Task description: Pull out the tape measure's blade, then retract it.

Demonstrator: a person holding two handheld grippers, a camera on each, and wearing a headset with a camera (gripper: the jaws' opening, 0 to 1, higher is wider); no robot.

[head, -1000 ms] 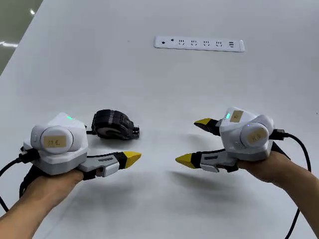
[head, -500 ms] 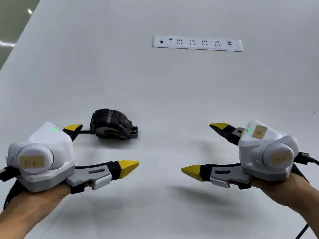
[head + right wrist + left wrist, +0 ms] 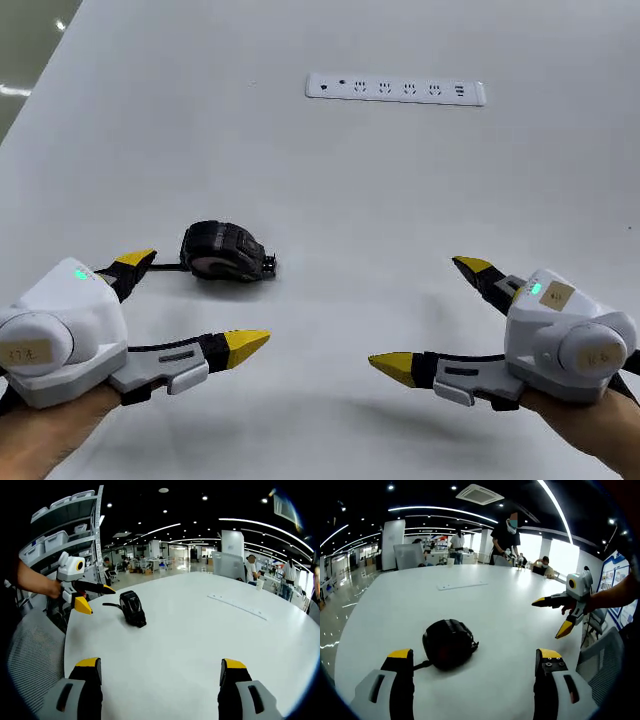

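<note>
The black tape measure lies on the white desk, just ahead of the left gripper. That gripper's jaws stand wide apart and touch nothing, and the case sits close beside the farther yellow tip. The right gripper hovers well apart from the tape measure on the other side, jaws likewise spread and empty — a power strip lies toward the desk's far edge.

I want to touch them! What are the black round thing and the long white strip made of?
The black ribbed tape measure looks like matte, rubbery plastic: its grooved casing is dull, not shiny. The long white power strip looks like smooth hard plastic, though it's too far off to be sure.
</note>
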